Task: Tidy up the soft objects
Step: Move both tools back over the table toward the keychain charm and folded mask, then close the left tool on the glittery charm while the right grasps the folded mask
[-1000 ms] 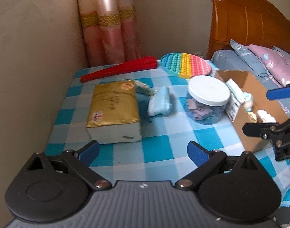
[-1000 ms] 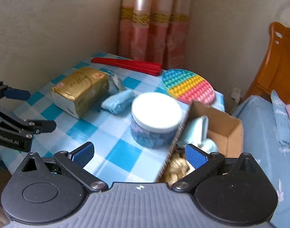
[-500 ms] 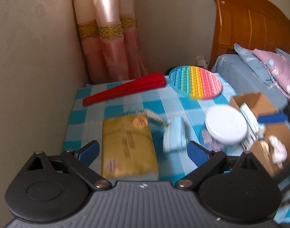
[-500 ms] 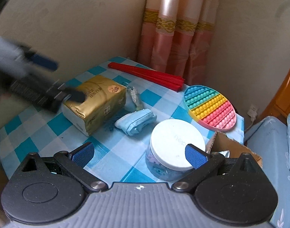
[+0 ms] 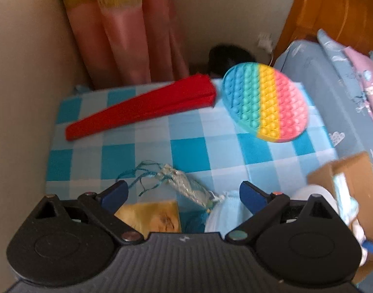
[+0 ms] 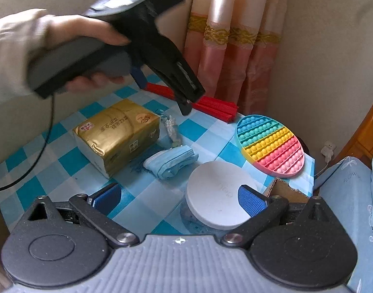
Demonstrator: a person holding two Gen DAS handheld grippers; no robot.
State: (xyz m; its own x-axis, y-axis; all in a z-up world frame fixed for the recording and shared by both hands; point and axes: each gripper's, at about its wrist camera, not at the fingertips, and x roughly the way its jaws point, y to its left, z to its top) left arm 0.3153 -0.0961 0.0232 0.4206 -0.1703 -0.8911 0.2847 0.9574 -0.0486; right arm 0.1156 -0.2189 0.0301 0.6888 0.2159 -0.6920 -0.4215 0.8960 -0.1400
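Fingers on both my grippers are spread apart, holding nothing. My left gripper (image 5: 181, 196) hangs over the gold tissue pack (image 6: 117, 135) and the folded light-blue cloth (image 6: 170, 161), which lie just beside each other mid-bench. My right gripper (image 6: 179, 199) hovers above the white-lidded jar (image 6: 219, 204), near the cardboard box (image 5: 347, 178) at the bench's right edge. A red folded fan (image 5: 142, 107) and rainbow pop-it mat (image 5: 265, 102) sit along the far edge of the bench (image 5: 196, 151).

The left wrist view looks steeply down, close over the tabletop (image 5: 206, 131); the right wrist view sits farther back. Both share the red fan (image 5: 142, 112) (image 6: 211, 105).
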